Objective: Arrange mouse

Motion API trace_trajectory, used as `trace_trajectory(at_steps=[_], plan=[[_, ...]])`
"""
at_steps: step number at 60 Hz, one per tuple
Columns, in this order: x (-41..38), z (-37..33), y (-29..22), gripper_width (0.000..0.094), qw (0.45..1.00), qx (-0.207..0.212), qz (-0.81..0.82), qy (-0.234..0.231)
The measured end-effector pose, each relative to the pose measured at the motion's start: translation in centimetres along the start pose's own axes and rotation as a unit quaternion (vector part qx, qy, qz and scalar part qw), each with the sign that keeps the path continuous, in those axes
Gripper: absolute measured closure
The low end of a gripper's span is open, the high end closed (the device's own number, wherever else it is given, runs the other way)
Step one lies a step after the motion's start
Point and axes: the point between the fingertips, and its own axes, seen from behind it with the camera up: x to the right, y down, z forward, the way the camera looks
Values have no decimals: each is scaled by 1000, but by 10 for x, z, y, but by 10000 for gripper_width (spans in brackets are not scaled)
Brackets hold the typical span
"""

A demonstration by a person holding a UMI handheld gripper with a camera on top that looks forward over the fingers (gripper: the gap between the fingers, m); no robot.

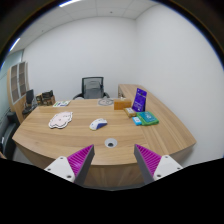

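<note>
A light-coloured mouse (98,124) lies near the middle of the wooden table (60,142), well beyond my fingers. My gripper (111,164) is open and empty, its two purple-padded fingers (76,160) spread wide above the table's near edge. A round cable grommet (110,143) sits in the tabletop just ahead of the fingers, between them and the mouse.
A white patterned object (61,120) lies left of the mouse. A purple box (139,99) stands at the right with a teal book (147,118) in front of it and an orange box (122,103) behind. Office chairs (92,87) stand at the far side.
</note>
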Motion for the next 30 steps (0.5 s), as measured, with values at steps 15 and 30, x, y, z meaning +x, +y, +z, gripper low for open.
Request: trace_trajectory(at_steps=[15,30], plan=[[-40,32,-19,92,999,14,36,9],[-95,95,-27,89,999,12,53,7]])
